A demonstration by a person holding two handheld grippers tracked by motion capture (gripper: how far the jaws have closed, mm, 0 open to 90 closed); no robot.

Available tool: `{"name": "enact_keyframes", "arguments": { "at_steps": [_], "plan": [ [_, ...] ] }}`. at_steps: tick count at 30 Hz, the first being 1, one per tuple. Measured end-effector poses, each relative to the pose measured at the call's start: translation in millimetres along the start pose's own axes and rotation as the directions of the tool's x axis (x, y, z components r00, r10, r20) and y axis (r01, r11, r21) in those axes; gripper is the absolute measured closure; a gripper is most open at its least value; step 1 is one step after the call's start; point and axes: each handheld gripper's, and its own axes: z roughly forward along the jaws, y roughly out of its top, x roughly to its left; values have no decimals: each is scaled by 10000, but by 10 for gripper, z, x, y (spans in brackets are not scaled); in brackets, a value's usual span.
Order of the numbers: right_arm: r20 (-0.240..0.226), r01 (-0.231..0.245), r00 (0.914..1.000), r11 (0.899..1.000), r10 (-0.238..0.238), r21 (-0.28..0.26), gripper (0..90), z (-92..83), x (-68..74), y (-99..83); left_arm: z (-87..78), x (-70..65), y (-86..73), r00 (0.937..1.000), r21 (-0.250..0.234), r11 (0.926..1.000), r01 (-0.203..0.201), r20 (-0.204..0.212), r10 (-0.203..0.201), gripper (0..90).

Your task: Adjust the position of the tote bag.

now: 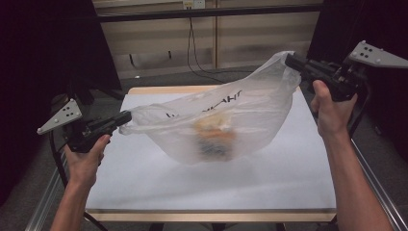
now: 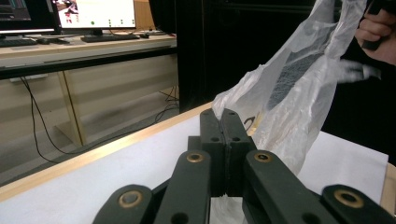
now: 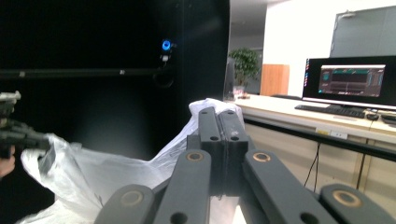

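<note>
high view: both hands (image 1: 86, 159) apart, bag (image 1: 216, 125) aloft

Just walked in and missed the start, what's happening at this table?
A person is holding a translucent plastic bag up above the white table, one gripper on each end. The left gripper pinches the lower end, the right gripper the higher end. Something orange and dark, blurred, sags in the bag's bottom.

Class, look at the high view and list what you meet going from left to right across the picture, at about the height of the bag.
Left gripper → plastic bag, with orange and dark contents sagging in its middle → right gripper → right hand.
</note>
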Motion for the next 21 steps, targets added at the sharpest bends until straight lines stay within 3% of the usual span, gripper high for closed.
{"name": "enact_keyframes", "arguments": {
  "at_steps": [2, 6, 11, 14, 21],
  "plan": [
    [97, -65, 9999, 9999, 66, -115, 900, 28, -30, 53, 39, 14, 29, 10000, -123, 9999, 38, -5, -38, 900],
    [132, -107, 9999, 9998, 105, 152, 900, 74, -59, 22, 111, 25, 14, 10000, -64, 10000, 56, -79, -57, 900],
    [218, -313, 9993, 9961, 296, 820, 900, 86, -111, -202, 202, 67, -65, 9998, 190, 9996, 185, -28, -185, 900],
    [303, -423, 9988, 9938, 394, 1030, 900, 74, -132, -275, 242, 83, -119, 9992, 595, 9978, 302, -264, -287, 900],
    [550, -505, 9976, 9813, 410, 1857, 900, 28, -195, -574, 309, 216, -321, 9983, 1280, 9900, 588, -60, -585, 900]
  ]
}}
